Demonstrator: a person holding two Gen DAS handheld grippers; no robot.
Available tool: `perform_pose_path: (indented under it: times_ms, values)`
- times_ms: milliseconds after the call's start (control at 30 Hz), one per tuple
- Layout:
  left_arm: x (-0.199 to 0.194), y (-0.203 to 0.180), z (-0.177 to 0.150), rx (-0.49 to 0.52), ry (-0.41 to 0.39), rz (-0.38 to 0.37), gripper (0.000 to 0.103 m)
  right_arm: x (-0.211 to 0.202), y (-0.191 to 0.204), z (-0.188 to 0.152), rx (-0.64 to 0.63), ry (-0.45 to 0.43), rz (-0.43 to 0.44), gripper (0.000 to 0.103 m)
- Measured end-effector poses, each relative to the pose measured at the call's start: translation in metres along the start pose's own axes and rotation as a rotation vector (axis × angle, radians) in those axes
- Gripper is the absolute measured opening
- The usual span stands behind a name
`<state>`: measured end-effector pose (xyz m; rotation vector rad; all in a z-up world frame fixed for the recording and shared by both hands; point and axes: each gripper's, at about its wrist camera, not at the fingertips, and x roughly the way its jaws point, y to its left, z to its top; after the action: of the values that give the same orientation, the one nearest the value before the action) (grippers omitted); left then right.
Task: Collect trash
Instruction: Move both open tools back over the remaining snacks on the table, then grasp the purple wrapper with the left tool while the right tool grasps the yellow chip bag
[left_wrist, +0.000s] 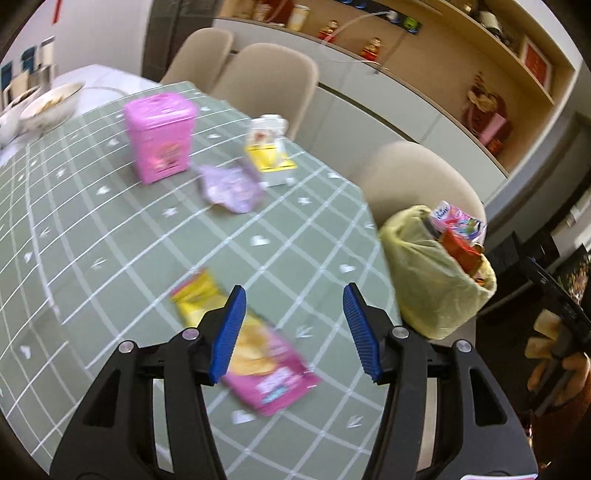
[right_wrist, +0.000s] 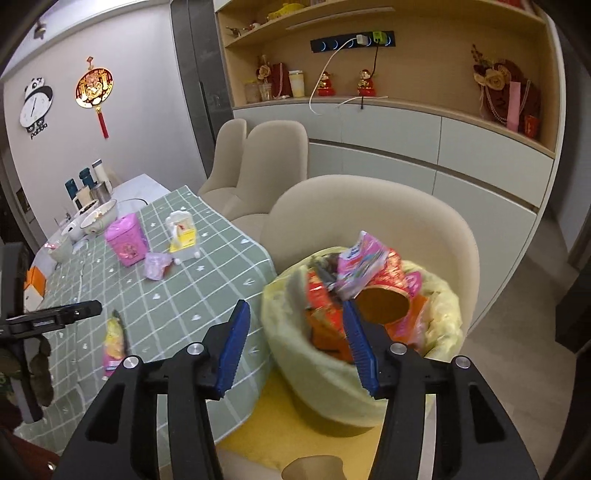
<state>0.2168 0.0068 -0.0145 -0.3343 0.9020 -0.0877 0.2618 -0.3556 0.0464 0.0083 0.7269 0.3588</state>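
Now, snack bag: flat pink-and-yellow foil chip packet (left_wrist: 255, 350), blurred, lower centre on green checked tablecloth (left_wrist: 110, 229).
Left gripper (left_wrist: 293, 332): spread wide, empty, above packet.
Right gripper (right_wrist: 295, 345): spread, empty, over yellow-lined trash bin (right_wrist: 332, 369), crammed with wrappers.

Bare tablecloth (left_wrist: 110, 236) between chip packet (left_wrist: 255, 350) and pink box (left_wrist: 159, 136), bin (right_wrist: 332, 354) heaped full
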Motion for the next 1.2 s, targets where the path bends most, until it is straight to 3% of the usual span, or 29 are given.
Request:
perform_pose_path:
  times_ms: [200, 333, 533, 700, 833, 1000, 1067, 1100, 1133, 1200]
  values:
    - [-0.006, 0.043, -0.010, -0.064, -0.015, 0.020, 0.052, 0.000, 0.038, -0.015, -0.074, 0.057, 0.017, 0.054]
    - [-0.004, 0.057, -0.010, -0.045, -0.018, -0.002, 0.052, 0.004, 0.053, -0.023, -0.088, 0.079, 0.044, 0.054]
    - [0.025, 0.059, 0.025, 0.019, -0.032, -0.062, 0.053, 0.018, 0.064, -0.032, -0.086, 0.102, 0.037, 0.054]
    - [0.087, 0.068, 0.065, -0.040, 0.078, 0.039, 0.053, 0.028, 0.063, -0.035, -0.092, 0.126, 0.030, 0.054]
    - [0.116, 0.073, 0.078, -0.150, 0.143, 0.042, 0.051, 0.027, 0.055, -0.037, -0.118, 0.127, -0.009, 0.054]
    - [0.128, 0.062, 0.090, -0.231, 0.115, 0.089, 0.050, 0.038, 0.035, -0.037, -0.101, 0.146, -0.025, 0.054]
    - [0.133, 0.059, 0.094, -0.253, 0.107, 0.131, 0.033, 0.042, 0.033, -0.037, -0.096, 0.153, -0.021, 0.054]
    - [0.135, 0.060, 0.094, -0.255, 0.116, 0.144, 0.012, 0.044, 0.034, -0.038, -0.099, 0.155, -0.018, 0.054]
    - [0.136, 0.058, 0.092, -0.255, 0.124, 0.156, 0.004, 0.046, 0.037, -0.039, -0.112, 0.160, -0.013, 0.054]
    - [0.130, 0.055, 0.085, -0.236, 0.124, 0.130, 0.001, 0.049, 0.045, -0.042, -0.141, 0.163, -0.004, 0.054]
